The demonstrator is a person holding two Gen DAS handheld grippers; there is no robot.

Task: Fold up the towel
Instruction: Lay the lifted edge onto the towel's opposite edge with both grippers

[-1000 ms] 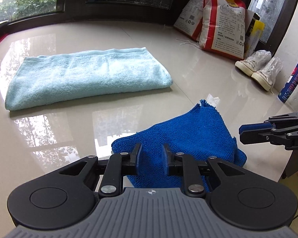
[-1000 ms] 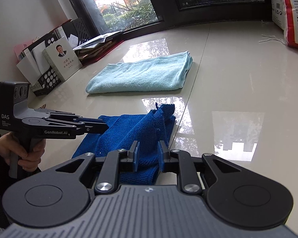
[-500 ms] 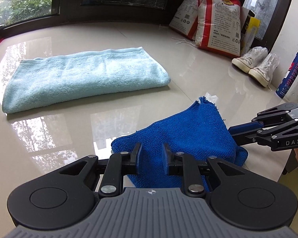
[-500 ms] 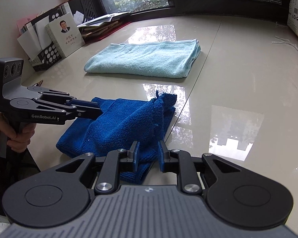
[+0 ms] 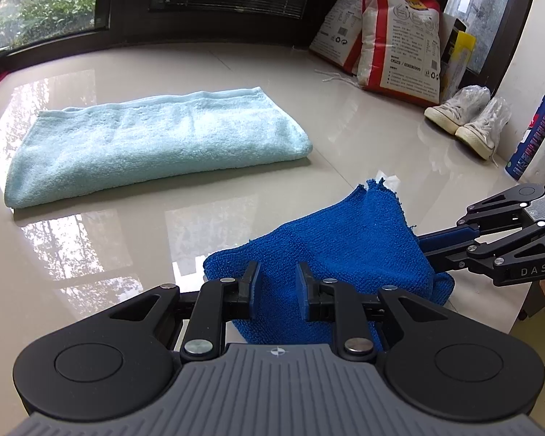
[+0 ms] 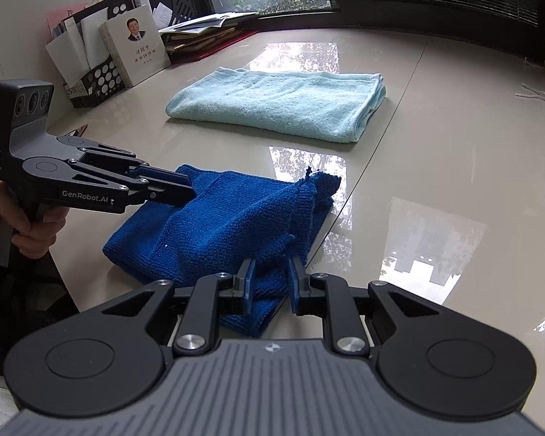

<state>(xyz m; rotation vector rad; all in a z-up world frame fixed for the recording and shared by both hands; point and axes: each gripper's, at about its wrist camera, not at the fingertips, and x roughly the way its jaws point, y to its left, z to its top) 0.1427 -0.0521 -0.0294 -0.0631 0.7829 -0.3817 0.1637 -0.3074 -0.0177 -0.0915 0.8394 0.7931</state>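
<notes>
A dark blue towel lies bunched and tented near the front edge of the glossy table. My left gripper sits over its near left part. The jaws stand a narrow way apart with cloth showing in the gap. In the right wrist view the left gripper has its tips at the towel's left edge. My right gripper is also narrowly open, with the towel's near right corner between its fingers. From the left it comes in as the right gripper, tips hidden behind the raised cloth.
A folded light blue towel lies farther back. Printed sacks, a pair of shoes and a sealant tube stand at the back right. Books and a file rack line the left wall. A hand grips the left handle.
The right gripper has come in from clear of the towel's right side until its tips are at the cloth, rolling a little. The left gripper and the towel's left part have stayed put.
</notes>
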